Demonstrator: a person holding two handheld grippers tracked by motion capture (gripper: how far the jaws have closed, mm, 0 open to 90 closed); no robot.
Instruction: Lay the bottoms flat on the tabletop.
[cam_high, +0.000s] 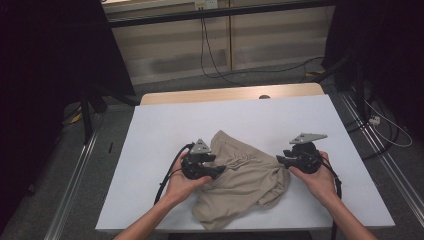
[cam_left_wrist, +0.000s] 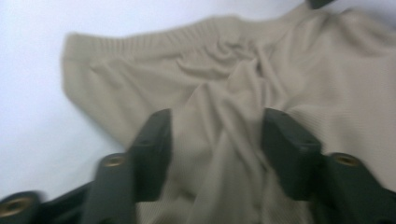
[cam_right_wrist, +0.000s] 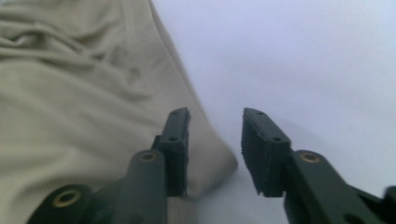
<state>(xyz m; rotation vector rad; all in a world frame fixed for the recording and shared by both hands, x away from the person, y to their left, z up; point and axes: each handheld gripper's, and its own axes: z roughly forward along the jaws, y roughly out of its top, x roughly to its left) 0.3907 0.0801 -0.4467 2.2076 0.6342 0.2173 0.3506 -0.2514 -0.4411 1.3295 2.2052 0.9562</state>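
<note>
On white table (cam_high: 165, 125): crumpled beige garment (cam_high: 245, 180); left tongs (cam_left_wrist: 215, 140) agape over fabric, right tongs (cam_right_wrist: 215, 140) agape at edge.

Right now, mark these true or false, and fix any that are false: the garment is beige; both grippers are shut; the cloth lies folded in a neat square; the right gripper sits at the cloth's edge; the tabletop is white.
1. The garment is beige. True.
2. Both grippers are shut. False: the left gripper and the right gripper both have their jaws apart.
3. The cloth lies folded in a neat square. False: it is crumpled and wrinkled.
4. The right gripper sits at the cloth's edge. True: one jaw is over fabric, the other over bare table.
5. The tabletop is white. True.
</note>
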